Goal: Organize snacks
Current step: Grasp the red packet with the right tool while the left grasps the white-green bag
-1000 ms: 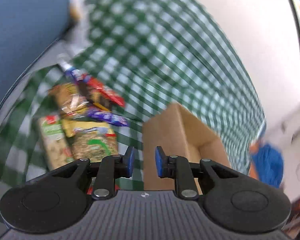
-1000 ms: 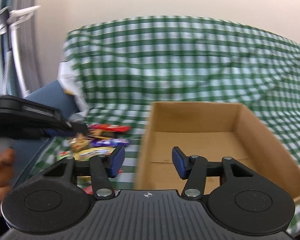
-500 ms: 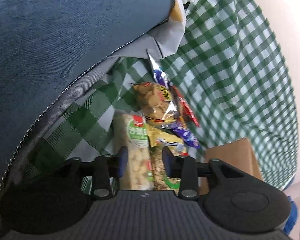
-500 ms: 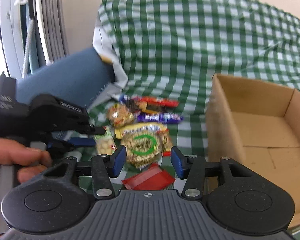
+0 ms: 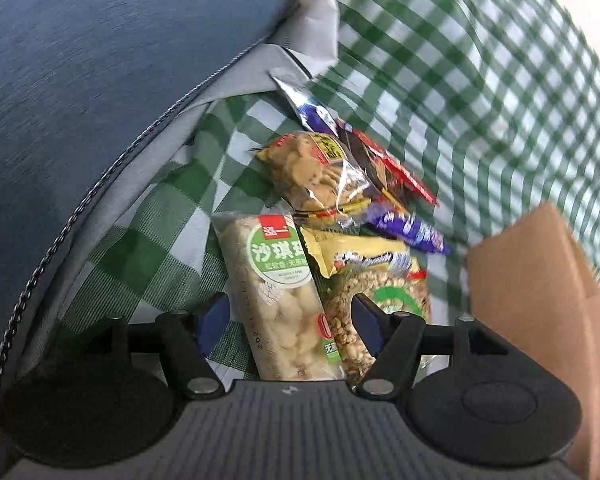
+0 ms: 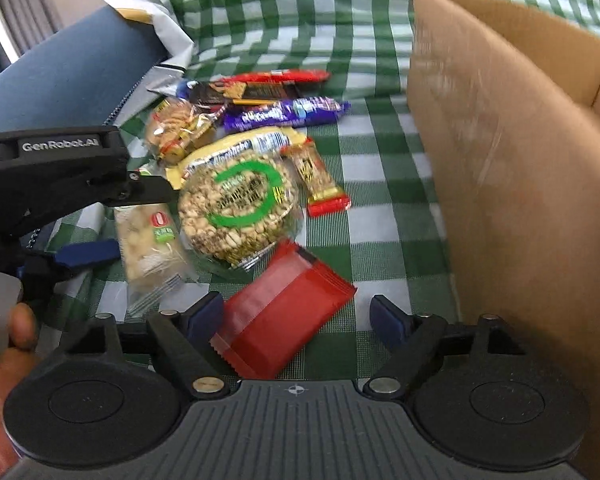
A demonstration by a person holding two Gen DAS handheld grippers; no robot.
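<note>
A pile of snack packets lies on the green checked cloth. My left gripper (image 5: 286, 320) is open, its fingers on either side of a long pale rice-crisp bar with a green label (image 5: 278, 292); the bar also shows in the right wrist view (image 6: 150, 240). My right gripper (image 6: 300, 318) is open around the near end of a red packet (image 6: 284, 318). Beyond lie a round nut cake with a green ring (image 6: 238, 208), a cookie bag (image 6: 178, 128), a purple bar (image 6: 288, 114) and a small red-ended bar (image 6: 320, 184). The left gripper (image 6: 100, 216) shows at the left of the right wrist view.
An open cardboard box (image 6: 516, 184) stands right of the snacks; it also shows in the left wrist view (image 5: 540, 312). A blue cushion (image 5: 100, 60) and white plastic bag (image 6: 148, 12) lie left and behind. A hand (image 6: 4, 360) holds the left gripper.
Both grippers have swung left from the box and down to the snack pile and opened wider. The left one now straddles the rice-crisp bar, the right one the red packet.
</note>
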